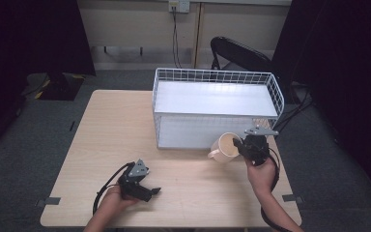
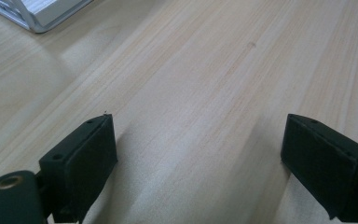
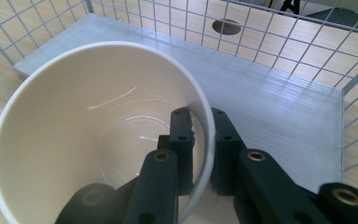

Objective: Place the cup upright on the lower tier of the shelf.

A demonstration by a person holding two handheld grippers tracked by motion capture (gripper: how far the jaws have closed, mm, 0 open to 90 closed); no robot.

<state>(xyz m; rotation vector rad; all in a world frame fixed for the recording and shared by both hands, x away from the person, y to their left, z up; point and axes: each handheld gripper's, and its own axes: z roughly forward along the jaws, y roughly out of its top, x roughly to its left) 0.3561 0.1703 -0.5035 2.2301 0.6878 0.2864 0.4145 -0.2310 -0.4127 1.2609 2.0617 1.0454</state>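
Cream ceramic mug [image 3: 98,135] hangs from my right gripper [image 3: 200,140], which is closed on its rim: one jaw is inside the cup, the other outside, so the thin wall is pinched between them. I hold it this way because the rim is the easiest part to catch, and the handle stays free on the far side. The mug [image 1: 226,147] is tilted, its mouth towards me, just in front of the lower level of the white wire shelf rack [image 1: 216,107]. I judge that it is meant to go onto the grey shelf board [image 3: 261,88].

My left gripper [image 1: 139,181] rests low over the light wooden table [image 1: 116,140], near my edge and well apart from the mug. Its jaws are spread wide with only bare wood between them; it waits there so that it does not disturb the other hand.

Beyond the table I see grey carpet, a black folding chair [image 1: 239,53] behind the rack, dark curtains at both sides and a pale wall with a cable hanging down.
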